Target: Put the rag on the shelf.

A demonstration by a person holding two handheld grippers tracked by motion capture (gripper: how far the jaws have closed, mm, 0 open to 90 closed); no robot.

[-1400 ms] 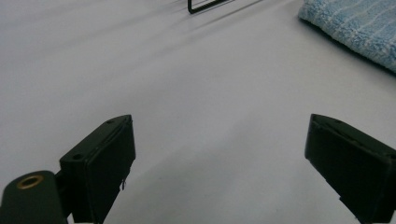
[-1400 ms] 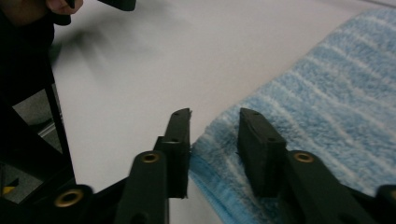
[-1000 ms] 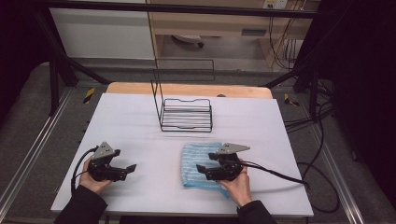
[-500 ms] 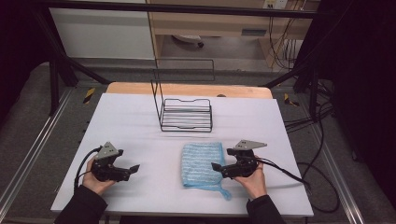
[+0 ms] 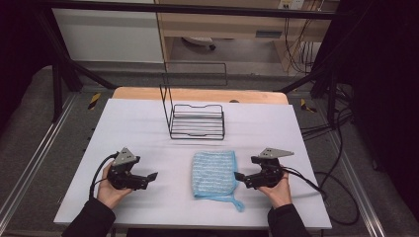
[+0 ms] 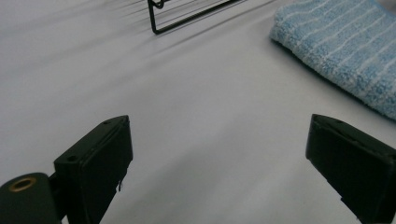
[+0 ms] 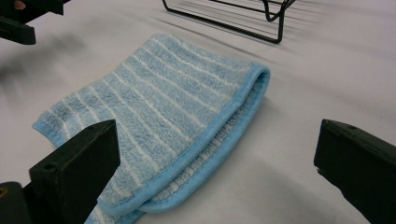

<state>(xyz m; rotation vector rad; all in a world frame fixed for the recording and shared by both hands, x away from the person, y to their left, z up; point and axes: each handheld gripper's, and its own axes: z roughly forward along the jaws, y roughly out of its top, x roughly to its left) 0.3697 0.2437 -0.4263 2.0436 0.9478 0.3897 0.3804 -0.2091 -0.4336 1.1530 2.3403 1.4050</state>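
The folded blue striped towel [image 5: 214, 174] is lying flat on the white table [image 5: 148, 128], just in front of the wire rack [image 5: 196, 123]. The right gripper [image 5: 239, 176] is sitting just beside the towel's right edge, its jaws having just been opening, now wide with nothing between them. The left gripper [image 5: 153, 175] is hovering well apart on the towel's other side, jaws also spread wide and empty.

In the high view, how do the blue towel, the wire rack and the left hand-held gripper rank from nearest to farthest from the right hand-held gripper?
1. Blue towel: just beside the open right hand-held gripper, toward the table's middle.
2. Left hand-held gripper: beyond the towel, at the near left.
3. Wire rack: farther back, near the table's far edge. Second and third are nearly equal.
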